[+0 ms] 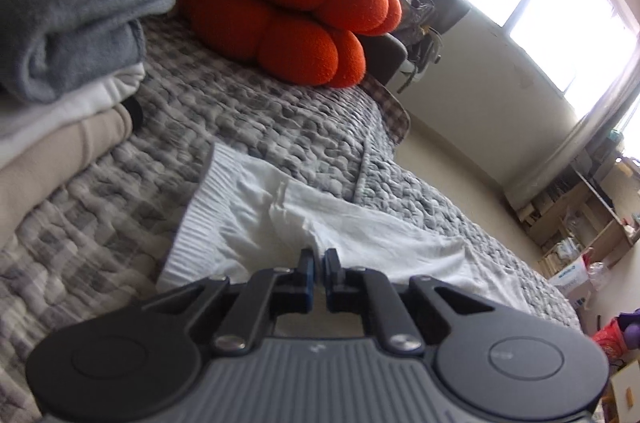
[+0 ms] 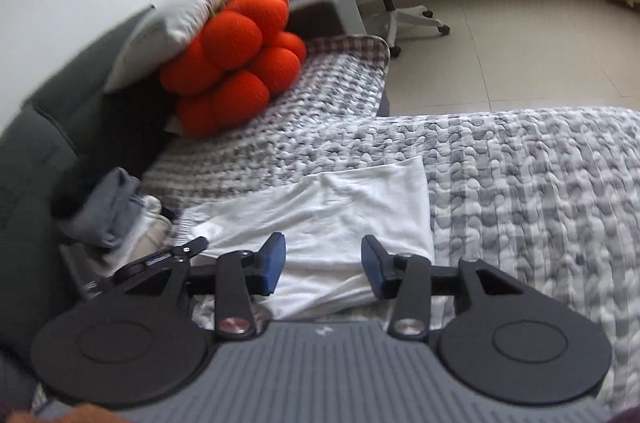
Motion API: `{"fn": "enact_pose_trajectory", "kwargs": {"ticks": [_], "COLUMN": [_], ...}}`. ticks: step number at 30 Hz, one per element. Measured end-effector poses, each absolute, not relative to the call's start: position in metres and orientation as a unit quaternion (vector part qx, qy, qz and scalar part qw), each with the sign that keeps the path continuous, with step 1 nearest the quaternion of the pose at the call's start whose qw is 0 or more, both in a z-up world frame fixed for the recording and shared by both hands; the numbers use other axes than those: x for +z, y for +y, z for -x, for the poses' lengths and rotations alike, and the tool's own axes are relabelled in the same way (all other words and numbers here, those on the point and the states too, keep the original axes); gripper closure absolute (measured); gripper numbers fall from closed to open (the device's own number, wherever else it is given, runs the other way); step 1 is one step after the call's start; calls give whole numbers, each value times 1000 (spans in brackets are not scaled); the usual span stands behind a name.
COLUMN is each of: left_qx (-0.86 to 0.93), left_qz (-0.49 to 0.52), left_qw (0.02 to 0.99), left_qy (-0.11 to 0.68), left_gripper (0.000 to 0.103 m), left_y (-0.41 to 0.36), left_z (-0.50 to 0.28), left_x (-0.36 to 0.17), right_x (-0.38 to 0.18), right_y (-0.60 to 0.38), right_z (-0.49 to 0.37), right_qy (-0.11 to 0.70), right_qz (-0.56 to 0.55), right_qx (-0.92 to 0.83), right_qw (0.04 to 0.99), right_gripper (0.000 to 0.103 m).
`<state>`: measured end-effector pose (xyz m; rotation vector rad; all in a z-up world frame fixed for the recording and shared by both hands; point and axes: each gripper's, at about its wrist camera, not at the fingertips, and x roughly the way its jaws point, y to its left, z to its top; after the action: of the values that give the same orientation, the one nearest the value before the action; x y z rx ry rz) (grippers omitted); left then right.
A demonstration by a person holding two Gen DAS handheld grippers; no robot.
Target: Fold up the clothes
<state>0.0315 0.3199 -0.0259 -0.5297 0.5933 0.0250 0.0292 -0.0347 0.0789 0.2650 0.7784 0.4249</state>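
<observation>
The white garment [image 2: 340,223] lay partly folded on the quilted bedspread [image 2: 520,183], beside a stack of folded clothes [image 1: 60,63]. Your left gripper [image 1: 319,269] was nearly closed, apparently pinching its edge; your right gripper [image 2: 323,265] hovered wide. Judging so, a fold was underway, needing an even carry-over.

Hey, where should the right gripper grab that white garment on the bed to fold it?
Probably the near edge of the white garment, just ahead of the open right gripper. Come in low from the near side, since the fabric lies flat on the quilt with that hem facing the fingers.
</observation>
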Motion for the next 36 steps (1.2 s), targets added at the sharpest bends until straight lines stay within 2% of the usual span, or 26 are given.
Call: {"fn": "enact_pose_trajectory", "kwargs": {"ticks": [10, 14, 27, 31, 36], "left_qx": [70, 77, 96, 97, 98], "left_qz": [208, 190, 190, 189, 187], "left_qw": [935, 926, 929, 929, 930], "left_qy": [280, 316, 304, 303, 301], "left_gripper": [98, 97, 94, 94, 93], "left_y": [311, 301, 295, 295, 294], "left_z": [-27, -41, -38, -38, -38], "left_x": [-20, -39, -44, -44, -44], "right_x": [61, 61, 64, 64, 66], "right_y": [-79, -88, -140, -147, -147], "right_z": [-13, -3, 14, 16, 15], "right_qy": [383, 377, 363, 368, 368], "right_qz": [-147, -134, -179, -223, -220], "right_qx": [161, 152, 123, 151, 144], "right_qw": [898, 904, 906, 890, 892], "right_gripper": [55, 54, 47, 43, 41]}}
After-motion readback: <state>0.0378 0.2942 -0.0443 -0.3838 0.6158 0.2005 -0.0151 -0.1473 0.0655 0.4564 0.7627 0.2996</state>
